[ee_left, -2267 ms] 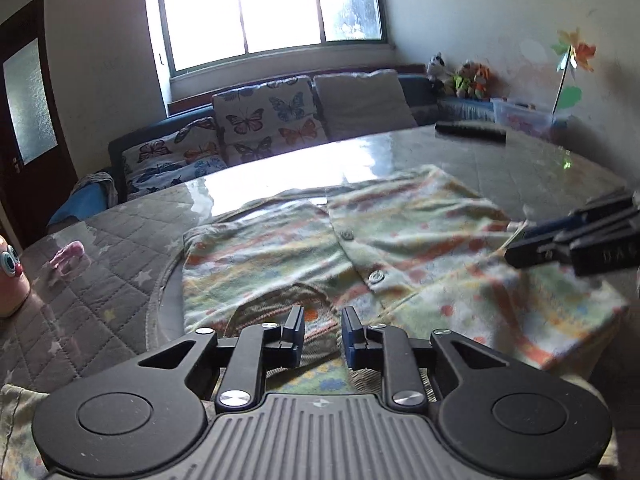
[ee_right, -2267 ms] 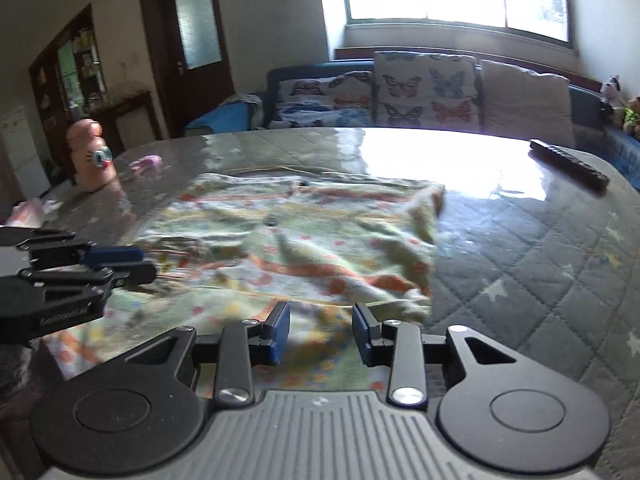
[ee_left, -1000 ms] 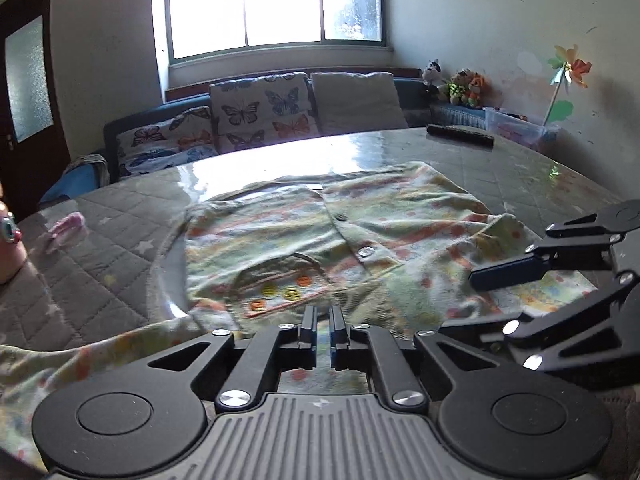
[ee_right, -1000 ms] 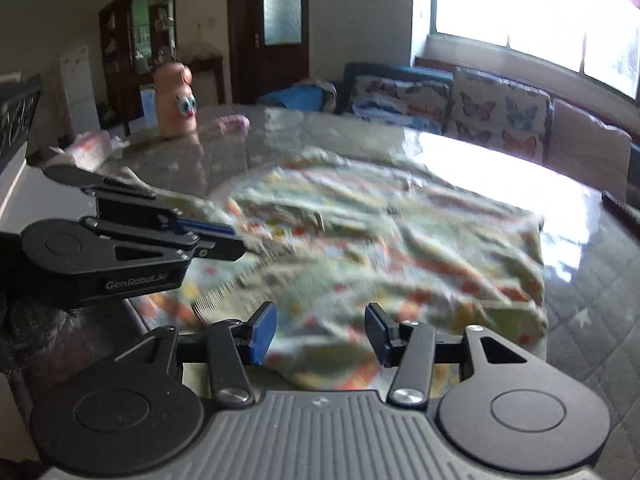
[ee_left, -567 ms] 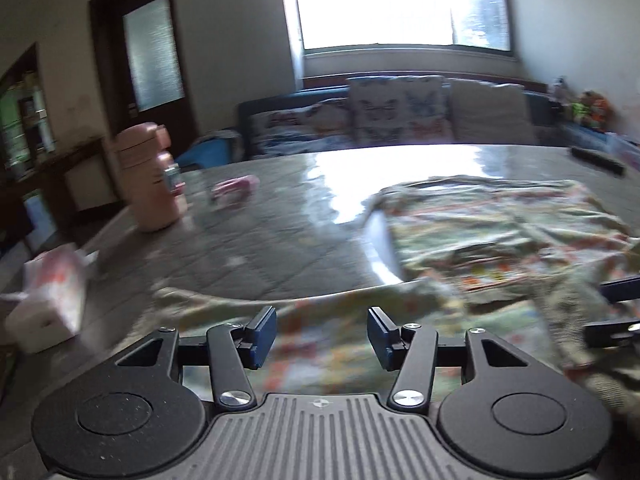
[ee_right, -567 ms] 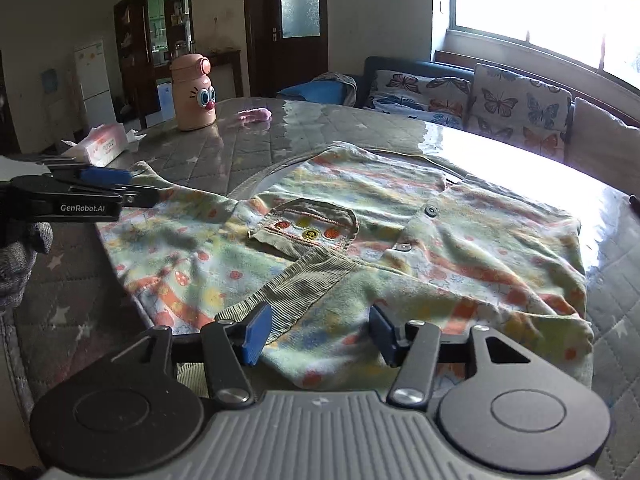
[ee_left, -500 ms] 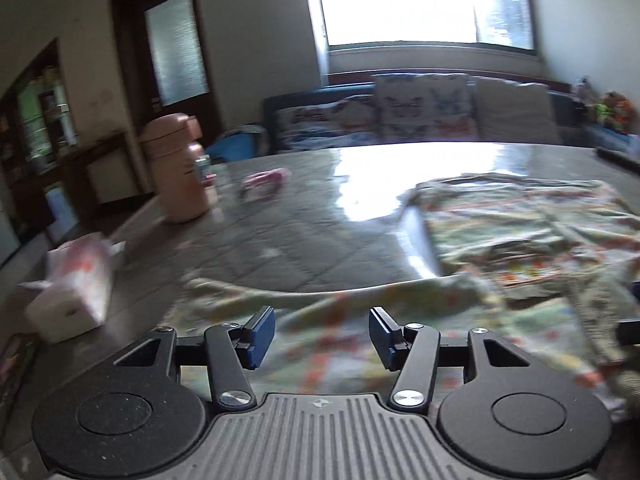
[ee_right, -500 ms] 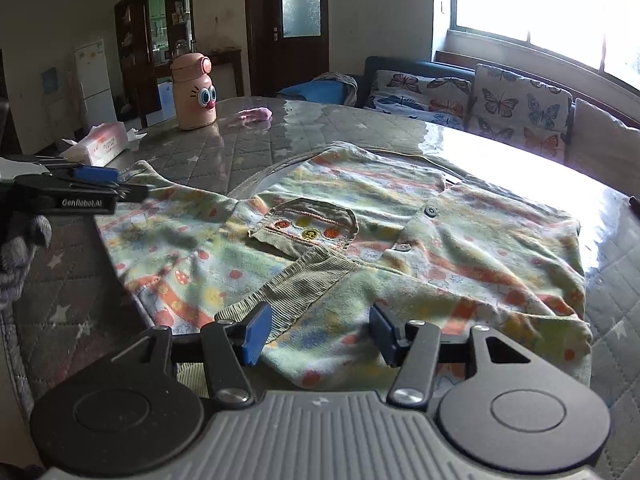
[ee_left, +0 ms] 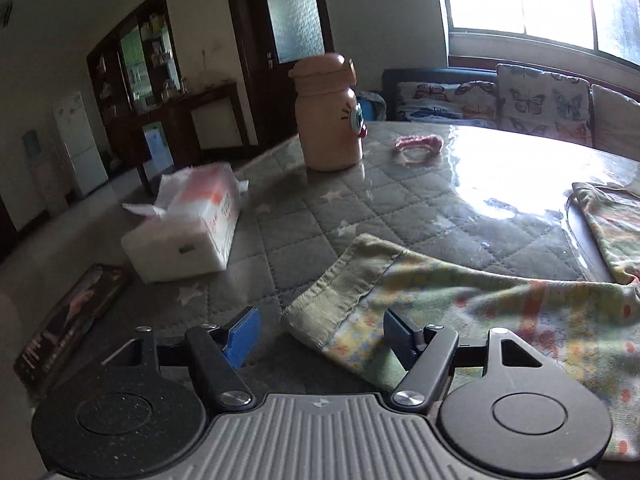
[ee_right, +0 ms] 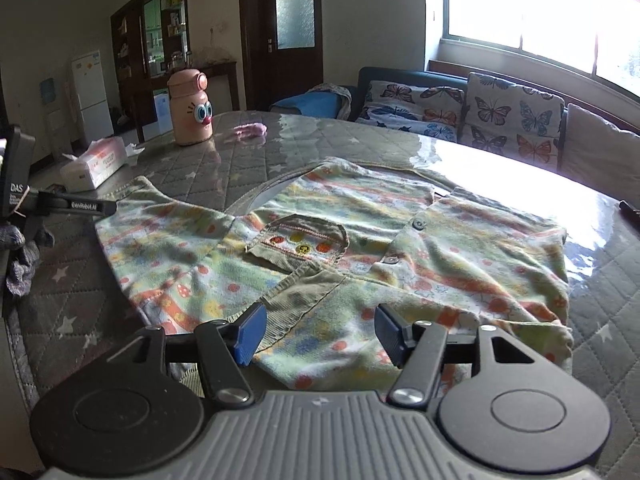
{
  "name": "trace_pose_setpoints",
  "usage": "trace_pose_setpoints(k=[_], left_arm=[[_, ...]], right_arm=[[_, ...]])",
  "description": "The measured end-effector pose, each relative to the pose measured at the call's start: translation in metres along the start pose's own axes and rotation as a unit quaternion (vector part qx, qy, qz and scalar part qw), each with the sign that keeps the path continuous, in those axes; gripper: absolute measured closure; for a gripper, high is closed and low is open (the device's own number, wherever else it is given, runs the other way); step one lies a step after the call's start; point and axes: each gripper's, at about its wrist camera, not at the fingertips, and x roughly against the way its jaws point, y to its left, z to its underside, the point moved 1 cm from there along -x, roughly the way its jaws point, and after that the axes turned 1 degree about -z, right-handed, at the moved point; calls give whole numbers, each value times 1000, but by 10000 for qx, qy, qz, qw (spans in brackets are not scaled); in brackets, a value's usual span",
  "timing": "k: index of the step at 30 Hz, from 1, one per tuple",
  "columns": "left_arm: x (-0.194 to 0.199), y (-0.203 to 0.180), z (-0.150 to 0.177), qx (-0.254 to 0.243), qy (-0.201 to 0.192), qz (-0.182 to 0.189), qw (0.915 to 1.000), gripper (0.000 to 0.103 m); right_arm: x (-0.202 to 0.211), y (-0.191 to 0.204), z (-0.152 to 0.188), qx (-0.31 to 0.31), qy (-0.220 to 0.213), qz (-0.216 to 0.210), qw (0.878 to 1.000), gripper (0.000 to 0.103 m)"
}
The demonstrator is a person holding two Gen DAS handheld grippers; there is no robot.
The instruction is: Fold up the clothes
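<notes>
A small green patterned button shirt (ee_right: pixel 360 240) lies on the quilted table, its far sleeve folded over the front and its pocket showing. Its other sleeve (ee_left: pixel 460 304) stretches out to the left, ribbed cuff (ee_left: pixel 340 288) at the end. My left gripper (ee_left: pixel 320 336) is open, its jaws either side of that cuff, just above it. It also shows at the left edge of the right wrist view (ee_right: pixel 76 206). My right gripper (ee_right: pixel 316 334) is open and empty over the shirt's near hem.
A tissue pack (ee_left: pixel 192 224) lies left of the sleeve, with a dark book (ee_left: pixel 72 320) at the table's near-left edge. A peach cartoon bottle (ee_left: pixel 328 116) and a pink hair tie (ee_left: pixel 418 145) stand farther back. A sofa with butterfly cushions (ee_right: pixel 500 116) runs behind the table.
My left gripper shut on the shirt, pulled the left sleeve outward, then let go and swung left to the cuff. My right gripper stayed open over the near hem.
</notes>
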Motion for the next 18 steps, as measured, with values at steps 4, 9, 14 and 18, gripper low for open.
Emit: trace_pose_setpoints(k=[4,9,14,18], left_arm=[[1,3,0,243,49,322,9992,65],[11,-7,-6,293,45,749,9968,94],[47,-40,-19,151,-245,1592,9868,94],[81,-79,-30,-120,-482,2441,9685,95]], right_arm=[[7,-3,0,-77,-85,22,9999,42],[12,-8,3,-209,-116,75,9997,42],[18,-20,9,-507,-123,161,9985,42],[25,-33,14,-738,-182,292,9967,42]])
